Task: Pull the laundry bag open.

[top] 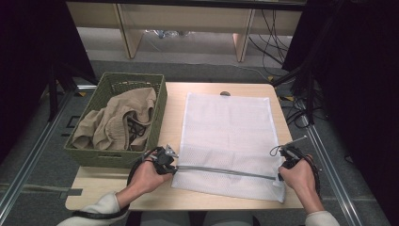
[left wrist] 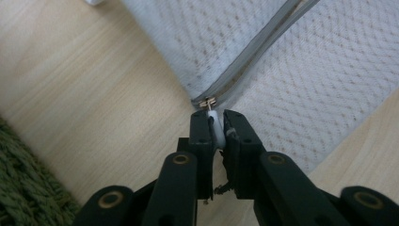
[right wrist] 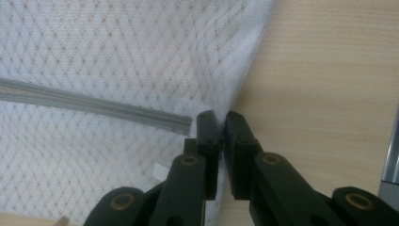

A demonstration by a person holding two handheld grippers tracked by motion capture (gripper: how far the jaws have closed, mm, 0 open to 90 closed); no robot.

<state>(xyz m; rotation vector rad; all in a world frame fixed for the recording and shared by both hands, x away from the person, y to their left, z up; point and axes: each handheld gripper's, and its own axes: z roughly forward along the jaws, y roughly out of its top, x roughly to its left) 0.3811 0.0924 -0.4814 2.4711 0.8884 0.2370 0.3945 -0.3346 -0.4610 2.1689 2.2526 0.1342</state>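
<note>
While left gripper point(left wrist: 216, 115) pinches white zipper pull point(left wrist: 215, 126), slider just ahead of tips, right gripper point(right wrist: 217, 117) clamps mesh bag point(top: 226, 132) edge beside zipper point(right wrist: 94, 107) end; basket point(top: 162, 101) beyond left gripper.

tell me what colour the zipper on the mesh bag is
Grey, on the white mesh laundry bag; its long grey zipper shows best in the right gripper view.

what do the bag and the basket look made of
Bag: white mesh fabric, likely synthetic; a diamond weave shows in the gripper views, with a grey zip. Basket: green, matte, woven-looking walls with openwork at the rim, perhaps moulded plastic.
</note>
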